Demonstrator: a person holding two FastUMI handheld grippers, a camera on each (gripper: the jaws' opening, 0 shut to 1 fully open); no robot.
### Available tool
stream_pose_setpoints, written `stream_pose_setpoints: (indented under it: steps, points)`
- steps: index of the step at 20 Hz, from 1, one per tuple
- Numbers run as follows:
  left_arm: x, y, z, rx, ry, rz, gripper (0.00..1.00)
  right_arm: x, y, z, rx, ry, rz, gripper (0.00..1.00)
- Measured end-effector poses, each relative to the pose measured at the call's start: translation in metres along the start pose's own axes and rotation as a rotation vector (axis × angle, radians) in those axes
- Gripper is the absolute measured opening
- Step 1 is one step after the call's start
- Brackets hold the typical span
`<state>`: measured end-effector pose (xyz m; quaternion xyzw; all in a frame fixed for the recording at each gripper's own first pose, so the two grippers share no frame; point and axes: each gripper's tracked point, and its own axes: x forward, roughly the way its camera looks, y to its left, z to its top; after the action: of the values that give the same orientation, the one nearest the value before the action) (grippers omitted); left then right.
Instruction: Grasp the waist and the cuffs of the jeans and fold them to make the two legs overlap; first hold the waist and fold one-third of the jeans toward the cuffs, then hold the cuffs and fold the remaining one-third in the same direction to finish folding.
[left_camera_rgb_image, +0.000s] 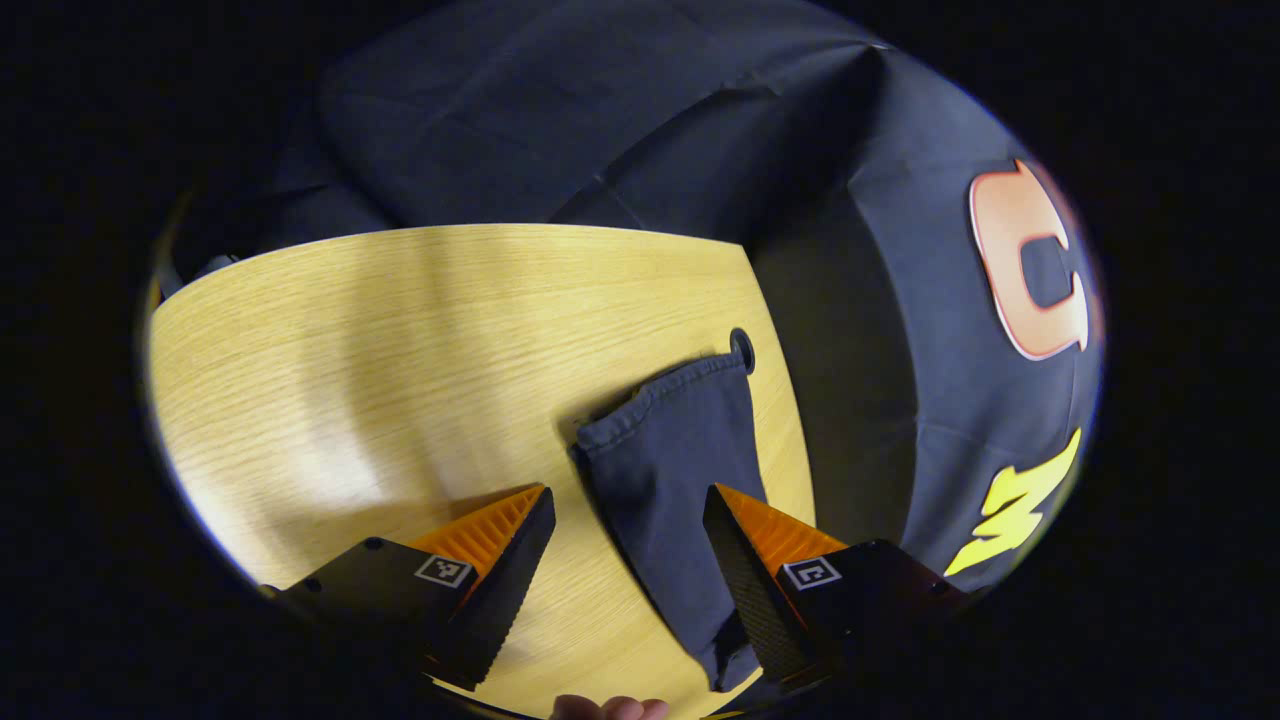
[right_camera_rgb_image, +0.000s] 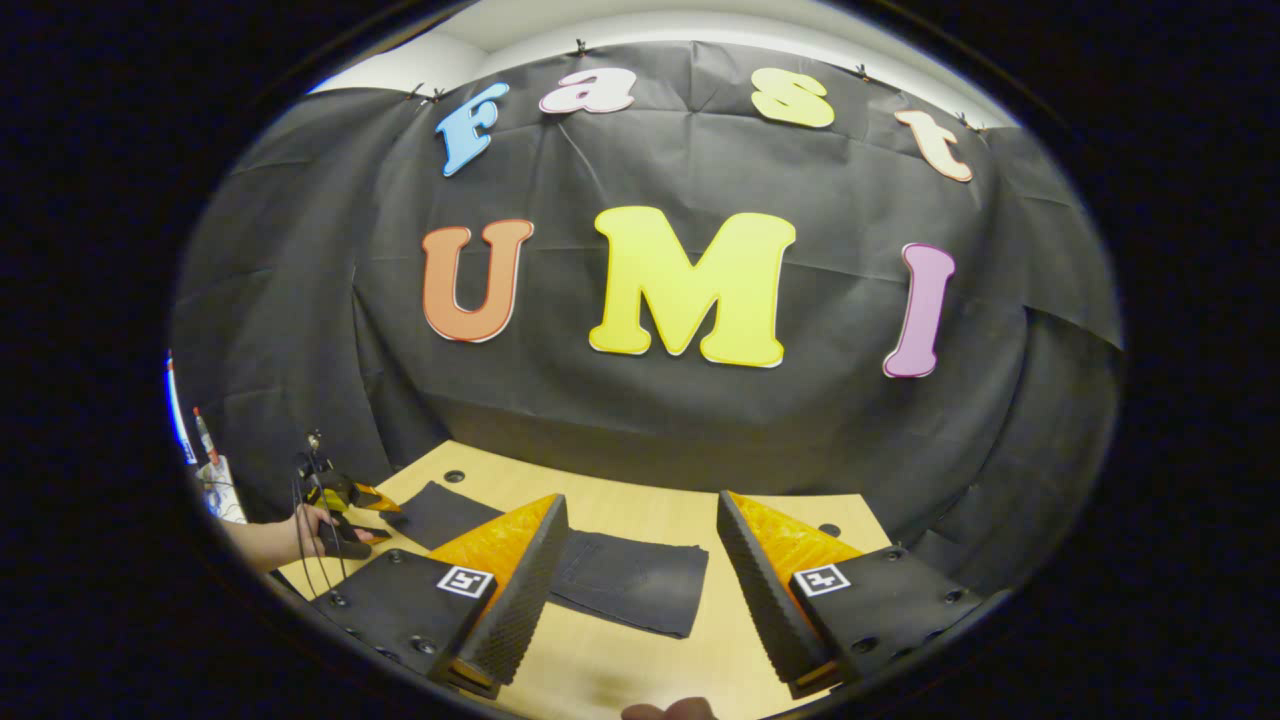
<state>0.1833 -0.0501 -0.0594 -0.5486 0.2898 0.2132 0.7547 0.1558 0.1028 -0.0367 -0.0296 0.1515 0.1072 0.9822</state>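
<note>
- Jeans (right_camera_rgb_image: 625, 578) flat on table (left_camera_rgb_image: 350, 350), legs apparently already overlapped; cuff (left_camera_rgb_image: 665, 400) toward left side.
- Left gripper (left_camera_rgb_image: 630, 520) wide open over cuff end, holding nothing.
- Right gripper (right_camera_rgb_image: 640, 560) wide open, empty, above waist end.
- Next, likely: close right on waist, fold one-third toward cuffs.

A light wooden table (left_camera_rgb_image: 400, 340) with a round hole (left_camera_rgb_image: 742, 348); black cloth wall (right_camera_rgb_image: 700, 420) behind it.

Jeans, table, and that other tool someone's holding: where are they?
jeans (left_camera_rgb_image: 670, 440): left gripper view, leg near the hemmed cuff.
table (left_camera_rgb_image: 350, 340): left gripper view, bare wood.
left tool (right_camera_rgb_image: 385, 506): right gripper view, between its fingertips.
</note>
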Motion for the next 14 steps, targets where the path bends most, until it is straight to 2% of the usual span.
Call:
stream_pose_setpoints:
  steps: [2,3,4,5,8,10,11,12,13,14]
  points:
    - [0.005,-0.008,0.005,-0.046,-0.007,-0.028,0.96,0.001,-0.007,-0.001,0.007,0.013,-0.018,0.93]
    - [0.009,-0.012,0.005,-0.062,-0.006,-0.041,1.00,0.001,-0.011,-0.002,0.009,0.020,-0.028,0.91]
    - [0.014,-0.017,0.006,-0.074,-0.006,-0.058,0.96,0.003,-0.015,-0.004,0.013,0.025,-0.035,0.91]
    - [0.018,-0.020,0.008,-0.088,-0.010,-0.080,0.96,0.003,-0.020,-0.004,0.014,0.031,-0.043,0.93]
    - [0.031,-0.025,0.010,-0.125,-0.022,-0.131,0.93,0.003,-0.032,-0.014,0.022,0.060,-0.070,0.91]
    - [0.043,-0.031,0.009,-0.169,-0.021,-0.176,0.81,0.002,-0.038,-0.022,0.032,0.088,-0.082,0.93]
    - [0.045,-0.033,0.010,-0.197,-0.016,-0.191,0.82,0.001,-0.040,-0.024,0.033,0.099,-0.088,0.93]
    - [0.049,-0.034,0.011,-0.230,-0.013,-0.203,0.71,0.000,-0.042,-0.027,0.034,0.104,-0.090,0.93]
    - [0.052,-0.036,0.011,-0.239,-0.010,-0.204,0.75,-0.002,-0.043,-0.027,0.031,0.105,-0.092,0.95]
    - [0.055,-0.033,0.011,-0.224,-0.007,-0.188,0.64,-0.004,-0.044,-0.027,0.027,0.102,-0.093,0.95]
